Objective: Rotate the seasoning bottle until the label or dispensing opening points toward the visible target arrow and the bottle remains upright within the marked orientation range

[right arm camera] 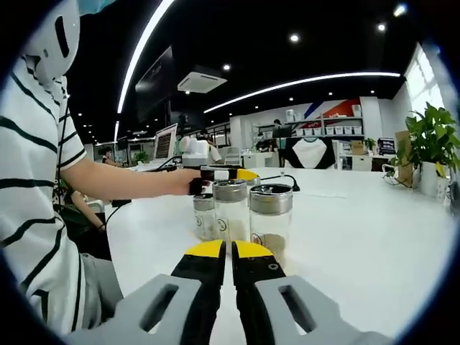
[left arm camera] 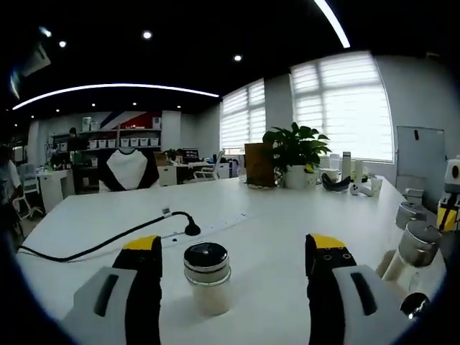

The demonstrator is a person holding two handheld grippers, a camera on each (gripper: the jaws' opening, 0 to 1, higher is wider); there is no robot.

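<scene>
A: Here, in the left gripper view, where does your left gripper point(left arm camera: 233, 269) stand?

B: Your jaws are wide apart, their yellow tips level with the seasoning bottle point(left arm camera: 207, 278). The bottle stands upright on the white tabletop point(left arm camera: 287, 215) between them, nearer the left jaw; whether it touches that jaw cannot be told. It has a dark round cap over a metal collar and pale contents.

A: What else lies on that tabletop?

B: A black cable point(left arm camera: 100, 243) runs in from the left and ends at a plug just behind the bottle. Two metal-capped jars point(left arm camera: 410, 248) stand at the right edge. A potted plant point(left arm camera: 296, 154) sits at the far end, before the bright windows.

A: And in the right gripper view?

B: Your right gripper point(right arm camera: 230, 253) has its jaws together, the yellow tips meeting with nothing between them. Just ahead stand three glass jars point(right arm camera: 237, 212) with metal lids, close together. Behind them, your forearm point(right arm camera: 129, 182), in a striped sleeve, reaches to the other gripper point(right arm camera: 226, 175).
</scene>
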